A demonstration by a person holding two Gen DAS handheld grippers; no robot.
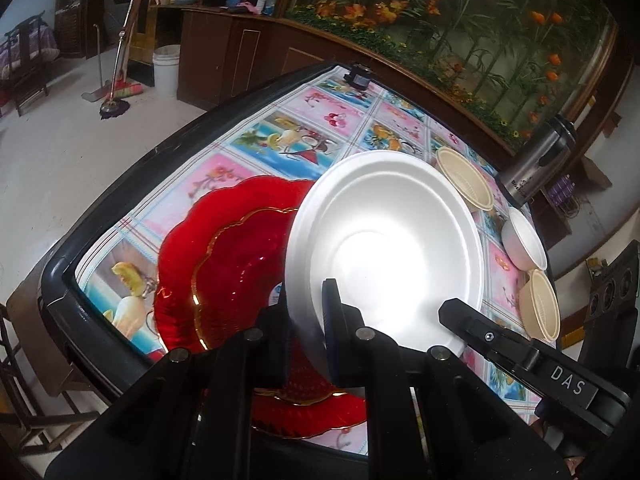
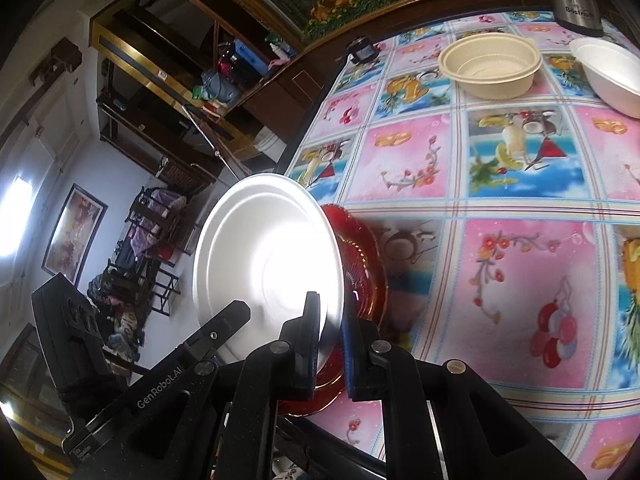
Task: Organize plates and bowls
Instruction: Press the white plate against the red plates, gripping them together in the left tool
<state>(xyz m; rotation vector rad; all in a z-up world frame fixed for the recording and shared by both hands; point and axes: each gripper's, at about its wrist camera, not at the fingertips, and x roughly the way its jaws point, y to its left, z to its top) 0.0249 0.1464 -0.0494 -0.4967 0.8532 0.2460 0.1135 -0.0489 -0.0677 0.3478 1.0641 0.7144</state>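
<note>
White foam, smooth and matte, made up the round plate (image 1: 384, 248) we held between both grippers, tilted above a red glass plate (image 1: 224, 264). Our left gripper (image 1: 308, 332) was clamped on the foam plate's near rim, with its blue-padded fingers (image 1: 332, 320) pressed to either face of the thin edge. Our right gripper (image 2: 330, 332) gripped the same white plate (image 2: 268, 256) at another part of the rim, its pads closed on that edge too. From the left wrist view, a black finger of the right gripper reached in from the lower right and touched the plate's edge.

Beneath the foam plate lay the red glass plate, scalloped like a flower, ribbed and glossy, with a thin gold line tracing its inner well. It sat flat near the table's corner on a slick printed tablecloth (image 2: 520, 280) of pink and blue squares showing fruit and flowers.

Well apart, toward the far side of the table, stood 2 beige bowls (image 1: 466, 178) with finely ridged walls, and a plain white foam bowl (image 1: 524, 240) rested between them, deep and round. A brushed steel kettle (image 1: 540, 160) with a black lid stood just beyond the farther beige bowl. The table's dark raised rim (image 1: 120, 184) framed the cloth.
</note>
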